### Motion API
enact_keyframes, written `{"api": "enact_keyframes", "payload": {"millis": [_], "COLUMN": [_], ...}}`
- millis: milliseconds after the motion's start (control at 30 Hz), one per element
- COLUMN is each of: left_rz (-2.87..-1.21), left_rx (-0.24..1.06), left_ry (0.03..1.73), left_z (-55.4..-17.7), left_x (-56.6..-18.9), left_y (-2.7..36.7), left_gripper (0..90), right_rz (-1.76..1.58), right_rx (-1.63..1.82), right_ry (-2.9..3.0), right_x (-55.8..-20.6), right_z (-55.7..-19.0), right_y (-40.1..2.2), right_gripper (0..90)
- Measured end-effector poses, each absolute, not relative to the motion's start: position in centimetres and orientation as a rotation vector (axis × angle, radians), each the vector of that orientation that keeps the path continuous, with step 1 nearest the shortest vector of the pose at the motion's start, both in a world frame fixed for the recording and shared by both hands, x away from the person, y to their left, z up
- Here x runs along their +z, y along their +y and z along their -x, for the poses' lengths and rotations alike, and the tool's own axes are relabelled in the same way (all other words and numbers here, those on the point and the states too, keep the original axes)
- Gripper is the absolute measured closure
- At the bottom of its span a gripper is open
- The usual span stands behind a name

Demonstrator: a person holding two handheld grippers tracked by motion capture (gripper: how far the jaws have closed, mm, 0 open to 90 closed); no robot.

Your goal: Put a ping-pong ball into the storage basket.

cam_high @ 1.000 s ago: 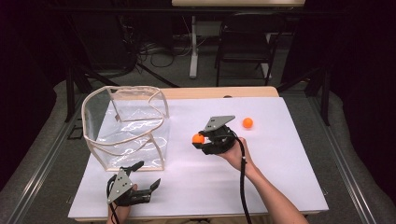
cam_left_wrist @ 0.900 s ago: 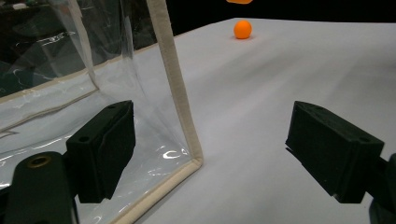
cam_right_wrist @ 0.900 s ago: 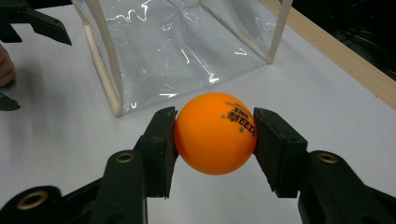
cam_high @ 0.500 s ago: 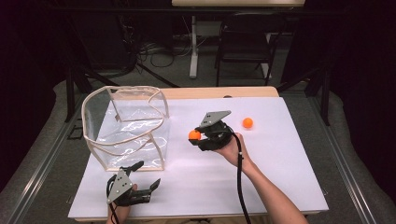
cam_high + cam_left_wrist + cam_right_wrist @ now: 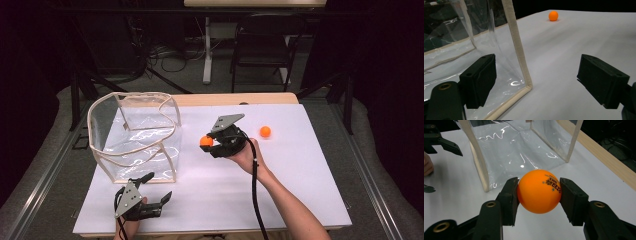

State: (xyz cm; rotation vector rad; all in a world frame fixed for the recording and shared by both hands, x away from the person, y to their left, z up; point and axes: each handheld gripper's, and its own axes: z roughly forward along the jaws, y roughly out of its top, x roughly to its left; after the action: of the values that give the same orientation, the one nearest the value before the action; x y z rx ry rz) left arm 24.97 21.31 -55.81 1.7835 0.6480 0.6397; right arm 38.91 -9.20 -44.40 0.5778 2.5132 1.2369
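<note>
Gripping the small orange plastic ball (image 5: 539,191) across its widest part, the right gripper (image 5: 210,142) has both jaws pressed on opposite sides, holding it clear above the white counter (image 5: 280,190). Judging by looks: very light, hard, thin-shelled, smooth, so it could squirt out off-centre; a gentle squeeze should do. Beyond the jaws stands the clear soft-plastic bin with cream edging (image 5: 524,150). A second orange ball (image 5: 265,131) sits behind the gripper. The left gripper (image 5: 150,192) rests with jaws apart, empty, the bin's corner just ahead.

right gripper (image 5: 209,143) jaws clamped (raised above the table), left gripper (image 5: 159,189) low with jaws spread wide.
</note>
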Motion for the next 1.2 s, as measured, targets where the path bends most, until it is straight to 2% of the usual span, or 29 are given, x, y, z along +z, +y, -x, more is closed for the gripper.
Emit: {"api": "enact_keyframes", "payload": {"millis": [1200], "left_rz": [-1.779], "left_rx": [0.633], "left_ry": [0.649], "left_z": [-25.0], "left_x": [-55.8], "left_y": [21.3], "left_gripper": [15.7], "right_rz": [-0.521], "right_rx": [1.221], "right_ry": [2.510], "right_x": [-40.8], "right_z": [-40.4], "right_y": [-7.0], "right_gripper": [51.4]}}
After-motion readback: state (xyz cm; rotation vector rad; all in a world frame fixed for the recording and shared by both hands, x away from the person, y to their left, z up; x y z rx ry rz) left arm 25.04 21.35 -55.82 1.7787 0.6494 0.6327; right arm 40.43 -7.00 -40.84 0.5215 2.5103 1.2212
